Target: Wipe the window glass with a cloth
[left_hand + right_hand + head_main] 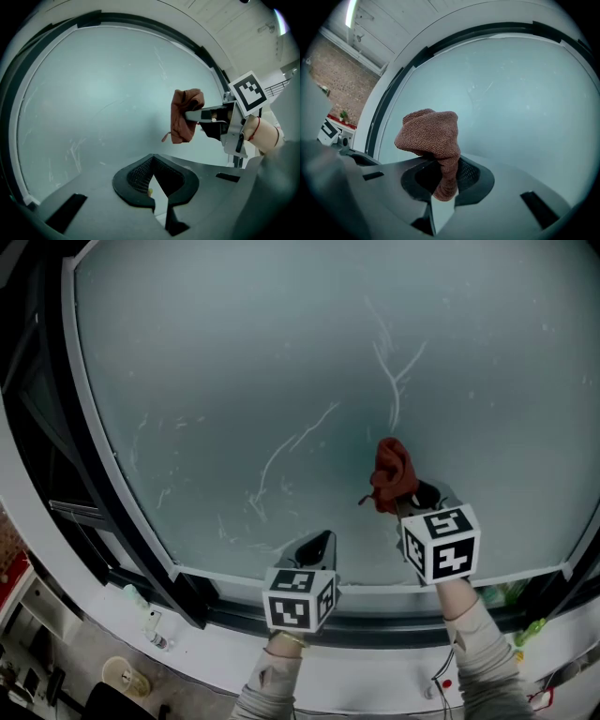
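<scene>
The frosted window glass [281, 352] fills the head view and carries thin white streaks [394, 381]. A reddish-brown cloth [392, 474] is bunched up against the lower middle of the pane, and my right gripper [405, 495] is shut on it. In the right gripper view the cloth [429, 133] bulges above that gripper [446, 173], with a tail hanging between the jaws. My left gripper [317, 545] points at the glass near the bottom frame, left of the cloth, shut and holding nothing. The left gripper view shows it [152, 161] with the cloth [183, 117] and right gripper [197, 115] beyond.
A dark window frame [94, 474] curves round the pane's left and bottom edges, with a white sill [375, 681] below. A small bottle [155, 629] stands at the lower left. Green items [506, 596] lie at the lower right beside the frame.
</scene>
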Motion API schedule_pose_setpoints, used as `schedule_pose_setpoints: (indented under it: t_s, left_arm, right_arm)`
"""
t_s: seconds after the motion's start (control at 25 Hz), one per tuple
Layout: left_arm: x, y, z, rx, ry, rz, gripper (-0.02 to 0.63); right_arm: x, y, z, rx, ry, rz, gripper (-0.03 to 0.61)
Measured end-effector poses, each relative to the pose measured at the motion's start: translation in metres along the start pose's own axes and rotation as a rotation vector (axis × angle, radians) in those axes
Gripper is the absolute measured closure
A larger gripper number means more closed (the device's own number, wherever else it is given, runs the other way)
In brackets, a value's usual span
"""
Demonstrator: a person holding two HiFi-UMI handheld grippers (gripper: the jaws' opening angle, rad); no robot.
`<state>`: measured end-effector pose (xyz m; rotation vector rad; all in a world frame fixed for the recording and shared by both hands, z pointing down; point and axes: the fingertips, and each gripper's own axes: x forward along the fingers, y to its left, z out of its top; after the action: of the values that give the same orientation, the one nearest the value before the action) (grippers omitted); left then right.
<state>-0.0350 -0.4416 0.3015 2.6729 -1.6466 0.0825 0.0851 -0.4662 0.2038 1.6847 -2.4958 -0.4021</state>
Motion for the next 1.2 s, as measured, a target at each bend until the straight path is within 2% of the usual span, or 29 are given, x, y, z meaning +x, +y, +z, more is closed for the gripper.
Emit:
schedule_pose_setpoints:
  t_s: [0.24, 0.6, 0.92, 1.2]
  left_arm:
    - [-0.017, 0.02, -0.014, -0.017, 0.021, 0.055, 0.609]
    - [-0.035, 0.046, -0.026, -0.029, 0.04, 0.127, 0.609]
    - [-0.038, 0.056, -0.03, -0.037, 0.046, 0.161, 0.609]
    - [-0.03, 0.055, -0.028, -0.033, 0.04, 0.162, 0.609]
  right_arm:
    - [0.026, 0.037, -0.019, 0.01, 0.04, 0.073, 0.531]
    - [0.066, 0.07, -0.047, 0.022, 0.1, 0.135, 0.531]
    - [0.094, 0.084, -0.06, 0.008, 0.137, 0.164, 0.531]
    - [0.102, 0.079, -0.062, -0.006, 0.145, 0.165, 0.531]
